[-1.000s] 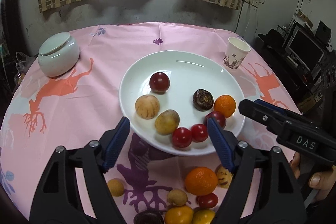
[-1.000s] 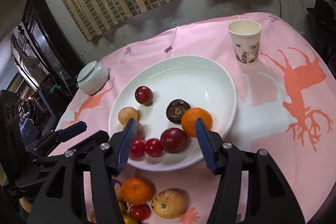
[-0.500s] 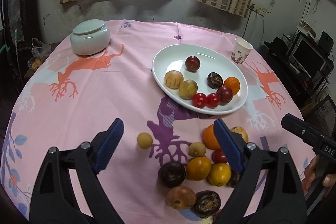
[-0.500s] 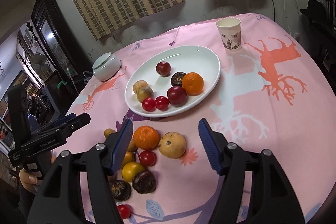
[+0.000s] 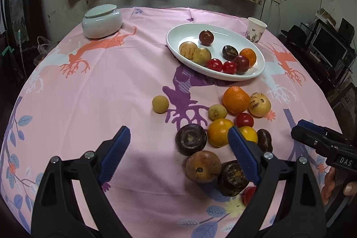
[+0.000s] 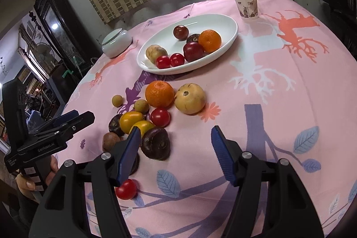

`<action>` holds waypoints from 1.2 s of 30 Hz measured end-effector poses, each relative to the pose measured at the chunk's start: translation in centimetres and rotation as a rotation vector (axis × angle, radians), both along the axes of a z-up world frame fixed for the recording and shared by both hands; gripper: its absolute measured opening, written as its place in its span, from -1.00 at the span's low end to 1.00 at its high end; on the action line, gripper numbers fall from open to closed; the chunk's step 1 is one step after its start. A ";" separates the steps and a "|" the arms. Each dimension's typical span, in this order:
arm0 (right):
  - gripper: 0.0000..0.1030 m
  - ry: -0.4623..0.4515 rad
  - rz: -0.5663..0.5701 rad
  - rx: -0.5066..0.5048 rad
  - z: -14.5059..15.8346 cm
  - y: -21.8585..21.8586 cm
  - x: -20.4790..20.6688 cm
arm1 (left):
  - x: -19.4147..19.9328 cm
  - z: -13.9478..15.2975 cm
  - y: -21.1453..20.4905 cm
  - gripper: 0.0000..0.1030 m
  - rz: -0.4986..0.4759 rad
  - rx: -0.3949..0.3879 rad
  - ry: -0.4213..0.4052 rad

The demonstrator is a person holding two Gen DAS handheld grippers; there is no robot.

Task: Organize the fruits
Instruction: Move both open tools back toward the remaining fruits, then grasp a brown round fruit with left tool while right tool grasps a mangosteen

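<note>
Pink tablecloth point(image 5: 93, 90) w/ deer and branch prints covers the round table; white plate point(image 5: 178, 34) sits toward the far side w/ eight fruits on it, incl. an orange point(image 5: 249, 55) and two cherry tomatoes. Loose pile of fruit point(image 5: 225, 124) lies on the cloth nearer the camera, below the plate. Left gripper point(image 5: 178, 153) is spread wide, nothing between its blue pads, bare cloth under the gap; pile is off to its right side. Right gripper point(image 6: 176, 154) is also parted and empty, pile just beside its left pad. Left view shows the lidded white jar point(image 5: 102, 20) large and clear plus monitors at far right; right view shows it small. Right view alone shows a whole red tomato point(image 6: 126, 189) by the near edge; left view gives only a sliver. Paper cup point(image 6: 246, 3) stands beyond the plate, apart from it. Each view catches the other gripper and a hand point(image 6: 26, 180) at its edge.
</note>
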State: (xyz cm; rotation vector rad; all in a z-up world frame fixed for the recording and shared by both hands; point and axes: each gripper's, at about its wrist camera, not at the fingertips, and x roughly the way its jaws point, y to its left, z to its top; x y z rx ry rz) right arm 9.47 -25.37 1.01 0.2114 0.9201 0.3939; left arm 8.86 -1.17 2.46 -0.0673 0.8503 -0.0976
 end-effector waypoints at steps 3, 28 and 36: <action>0.28 0.008 0.014 0.013 -0.6 -0.1 0.1 | 0.0 -0.8 -0.2 0.77 -0.014 0.016 0.011; 0.30 0.014 0.073 -0.043 -1.5 1.2 -0.2 | 0.8 -5.3 -0.5 0.80 -0.070 -0.019 0.150; 0.30 -0.003 0.071 -0.088 -1.5 1.5 -0.3 | 0.8 -5.5 -1.1 0.43 -0.079 0.062 0.139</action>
